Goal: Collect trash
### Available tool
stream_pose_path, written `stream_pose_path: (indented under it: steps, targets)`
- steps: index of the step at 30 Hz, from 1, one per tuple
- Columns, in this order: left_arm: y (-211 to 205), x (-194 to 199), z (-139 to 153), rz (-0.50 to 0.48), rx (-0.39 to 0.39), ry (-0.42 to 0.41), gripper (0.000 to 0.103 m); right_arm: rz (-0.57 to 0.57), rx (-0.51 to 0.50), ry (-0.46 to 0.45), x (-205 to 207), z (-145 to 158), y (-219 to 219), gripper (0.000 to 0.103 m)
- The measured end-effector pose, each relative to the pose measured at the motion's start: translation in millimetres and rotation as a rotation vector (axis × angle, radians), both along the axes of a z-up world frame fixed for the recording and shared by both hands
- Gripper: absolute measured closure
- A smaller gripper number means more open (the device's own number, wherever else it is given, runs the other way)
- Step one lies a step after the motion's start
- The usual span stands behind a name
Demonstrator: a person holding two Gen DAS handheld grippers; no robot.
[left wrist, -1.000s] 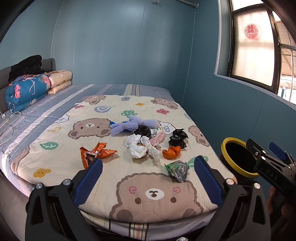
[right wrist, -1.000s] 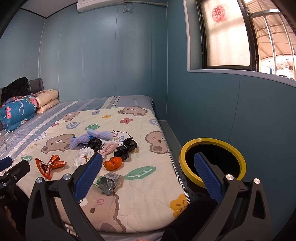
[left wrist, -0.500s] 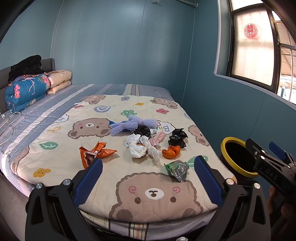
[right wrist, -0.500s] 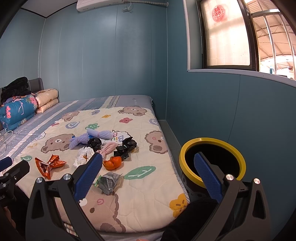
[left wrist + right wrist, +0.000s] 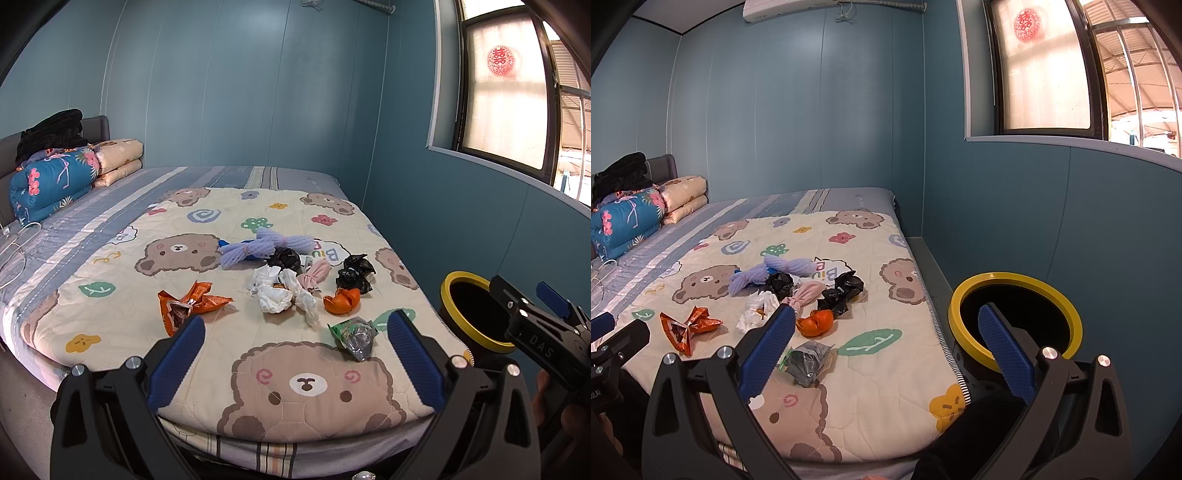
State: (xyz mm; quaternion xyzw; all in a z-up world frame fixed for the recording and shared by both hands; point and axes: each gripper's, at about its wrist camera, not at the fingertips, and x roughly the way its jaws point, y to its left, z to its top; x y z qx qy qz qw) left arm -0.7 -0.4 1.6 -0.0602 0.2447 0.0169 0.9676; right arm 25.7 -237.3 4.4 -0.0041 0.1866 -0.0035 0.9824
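Note:
Several pieces of trash lie on the bear-print quilt (image 5: pixel 122 314): an orange wrapper (image 5: pixel 188 301), crumpled white paper (image 5: pixel 275 293), an orange peel (image 5: pixel 341 301), a silver-green packet (image 5: pixel 354 332), black bags (image 5: pixel 354 275), a pink wad (image 5: pixel 314 277) and purple foam netting (image 5: pixel 266 245). A black bin with a yellow rim (image 5: pixel 1015 317) stands on the floor at the bed's right. My left gripper (image 5: pixel 295 354) is open, short of the bed's near edge, nothing in it. My right gripper (image 5: pixel 886 347) is also open and empty, its right finger over the bin's rim.
Folded blankets (image 5: pixel 51 177) and dark clothes are piled at the headboard, far left. A white cable (image 5: pixel 14 247) lies on the striped sheet. Blue walls close the right side, with a window (image 5: pixel 1045 66) above the bin. A narrow floor strip runs between bed and wall.

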Motion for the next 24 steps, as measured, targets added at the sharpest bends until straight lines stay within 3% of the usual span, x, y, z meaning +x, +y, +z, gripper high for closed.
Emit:
stream_pose_path:
  steps: [24]
  targets:
    - [0.3, -1.1, -5.2, 0.001, -0.003, 0.005, 0.007, -0.001, -0.001, 0.004, -0.9, -4.0, 0.1, 0.008]
